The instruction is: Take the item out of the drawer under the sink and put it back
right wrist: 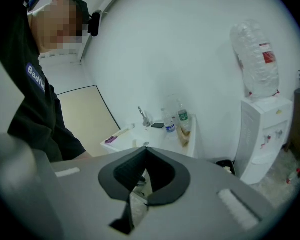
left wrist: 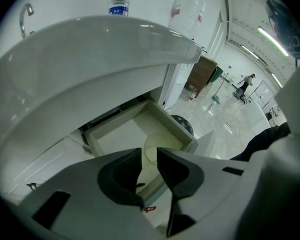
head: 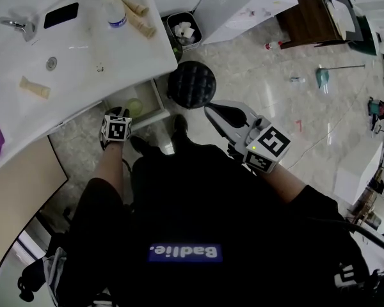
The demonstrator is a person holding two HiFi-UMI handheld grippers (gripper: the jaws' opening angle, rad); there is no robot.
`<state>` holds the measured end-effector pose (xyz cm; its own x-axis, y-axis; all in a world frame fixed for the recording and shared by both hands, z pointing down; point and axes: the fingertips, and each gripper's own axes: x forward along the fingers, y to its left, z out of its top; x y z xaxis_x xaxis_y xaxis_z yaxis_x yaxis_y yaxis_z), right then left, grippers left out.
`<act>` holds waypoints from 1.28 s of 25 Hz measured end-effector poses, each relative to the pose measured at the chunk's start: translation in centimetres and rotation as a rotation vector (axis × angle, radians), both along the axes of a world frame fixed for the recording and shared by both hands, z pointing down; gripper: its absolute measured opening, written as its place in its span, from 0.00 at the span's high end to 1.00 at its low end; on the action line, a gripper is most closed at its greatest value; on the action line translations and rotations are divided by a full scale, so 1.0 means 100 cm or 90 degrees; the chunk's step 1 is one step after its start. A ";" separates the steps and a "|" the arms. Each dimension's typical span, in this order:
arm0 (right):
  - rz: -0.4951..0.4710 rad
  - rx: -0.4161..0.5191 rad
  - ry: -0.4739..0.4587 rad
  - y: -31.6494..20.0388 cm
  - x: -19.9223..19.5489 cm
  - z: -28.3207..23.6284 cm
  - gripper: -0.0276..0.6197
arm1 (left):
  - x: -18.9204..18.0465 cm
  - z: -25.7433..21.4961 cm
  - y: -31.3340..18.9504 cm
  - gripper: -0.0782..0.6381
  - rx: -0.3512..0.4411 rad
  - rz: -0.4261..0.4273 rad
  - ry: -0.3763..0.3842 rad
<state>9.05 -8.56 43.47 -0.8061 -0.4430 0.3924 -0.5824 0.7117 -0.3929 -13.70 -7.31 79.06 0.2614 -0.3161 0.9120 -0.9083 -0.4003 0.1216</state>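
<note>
Holding the left gripper [left wrist: 149, 153] fingers apart and empty, we point them at the pale green round item [left wrist: 163, 143], which lies in the open drawer [left wrist: 117, 134] under the sink's [left wrist: 90, 59] overhanging rim. Our right gripper [right wrist: 146, 150] is clenched on nothing. The head view shows a black stool [head: 191, 84] just right of the drawer. The right gripper view misses both and shows the water dispenser [right wrist: 265, 129].

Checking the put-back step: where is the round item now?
The item lies in the open drawer under the sink, centre left in the head view, just beyond the left gripper's parted jaws.
</note>
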 end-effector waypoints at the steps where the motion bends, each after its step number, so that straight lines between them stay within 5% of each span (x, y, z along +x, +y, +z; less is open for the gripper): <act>1: 0.004 -0.004 0.003 0.001 0.002 0.003 0.95 | -0.001 0.004 -0.001 0.78 -0.006 -0.001 -0.002; 13: 0.031 -0.020 0.047 0.012 0.028 0.016 0.95 | 0.000 0.056 -0.006 0.72 -0.076 -0.068 0.017; 23: 0.038 -0.050 0.062 0.023 0.040 0.038 0.95 | 0.004 0.092 0.000 0.72 -0.131 -0.035 -0.023; 26: 0.041 -0.052 0.064 0.024 0.044 0.039 0.95 | 0.005 0.090 -0.007 0.85 -0.122 -0.022 -0.036; 32: 0.037 -0.043 0.055 0.029 0.042 0.033 0.95 | 0.004 0.064 -0.016 0.86 -0.079 -0.003 -0.045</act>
